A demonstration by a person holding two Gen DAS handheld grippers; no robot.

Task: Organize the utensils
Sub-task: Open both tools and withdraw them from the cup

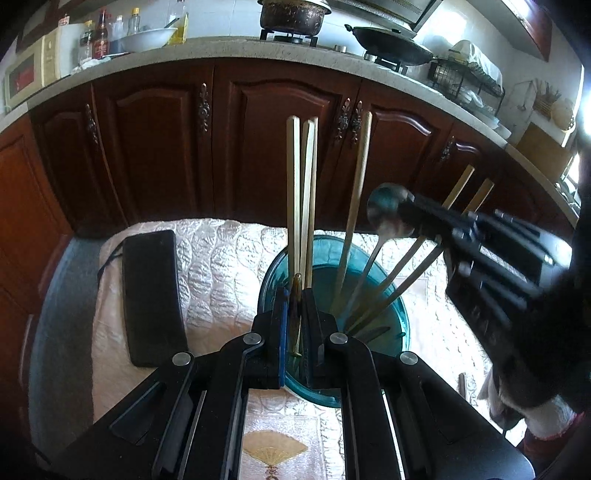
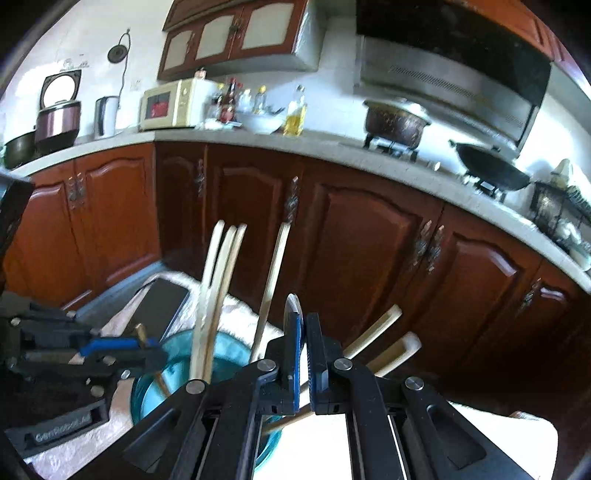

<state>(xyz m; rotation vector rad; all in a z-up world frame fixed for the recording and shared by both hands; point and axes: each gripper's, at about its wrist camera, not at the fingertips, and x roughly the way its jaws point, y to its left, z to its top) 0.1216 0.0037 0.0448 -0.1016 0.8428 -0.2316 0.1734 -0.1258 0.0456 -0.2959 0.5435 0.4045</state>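
A round blue glass container (image 1: 397, 306) stands on a white quilted cloth (image 1: 221, 266) and holds several pale chopsticks (image 1: 294, 192) standing upright or leaning. My left gripper (image 1: 298, 295) is over the container's near rim. It is shut on a thin brown chopstick (image 1: 296, 291) whose lower end reaches down inside. From the right, my right gripper (image 1: 406, 208) is shut on a metal spoon (image 1: 386, 210) at its bowl end, and the spoon's handle slants down into the container. In the right wrist view, the spoon (image 2: 291, 306) shows edge-on between the right gripper's (image 2: 303, 332) pads. The left gripper (image 2: 155, 345) is at the container (image 2: 177, 356).
A flat black phone-like slab (image 1: 151, 295) lies on the cloth left of the container. Dark wooden cabinet doors (image 1: 159, 147) stand close behind the table. Above them, the counter carries a pot (image 1: 291, 16), a wok (image 1: 391, 46), bottles and a microwave (image 2: 170, 105).
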